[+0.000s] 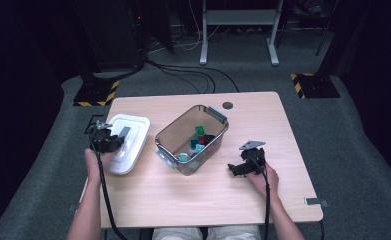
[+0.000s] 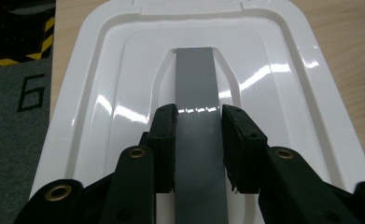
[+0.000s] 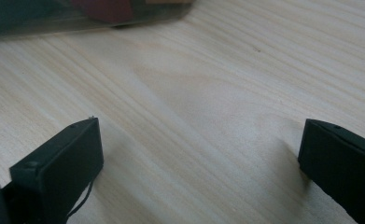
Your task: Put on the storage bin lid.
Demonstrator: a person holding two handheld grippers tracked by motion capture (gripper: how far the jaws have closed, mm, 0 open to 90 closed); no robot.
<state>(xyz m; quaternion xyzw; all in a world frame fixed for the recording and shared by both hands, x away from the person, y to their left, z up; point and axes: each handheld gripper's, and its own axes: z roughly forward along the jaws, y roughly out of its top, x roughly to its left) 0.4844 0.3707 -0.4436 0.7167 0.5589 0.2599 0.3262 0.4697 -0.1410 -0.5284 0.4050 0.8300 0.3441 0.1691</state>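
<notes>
A white plastic lid (image 1: 130, 142) with a grey handle strip (image 2: 198, 107) lies at the table's left edge. My left gripper (image 1: 114, 140) is shut on that grey handle; in the left gripper view the two black pads (image 2: 238, 140) press its sides, and the lid's near end looks lifted. A clear smoky box (image 1: 192, 137) stands open mid-table with several small coloured pieces (image 1: 199, 137) inside. My right gripper (image 1: 233, 169) rests low over bare wood right of the box, jaws wide apart with nothing between them (image 3: 199, 163).
The wooden table (image 1: 283, 130) has a round cable hole (image 1: 227, 105) at its back edge. The box's near wall (image 3: 77, 14) lies just beyond the right gripper. Cables and yellow-black floor plates (image 1: 97, 93) lie behind the table.
</notes>
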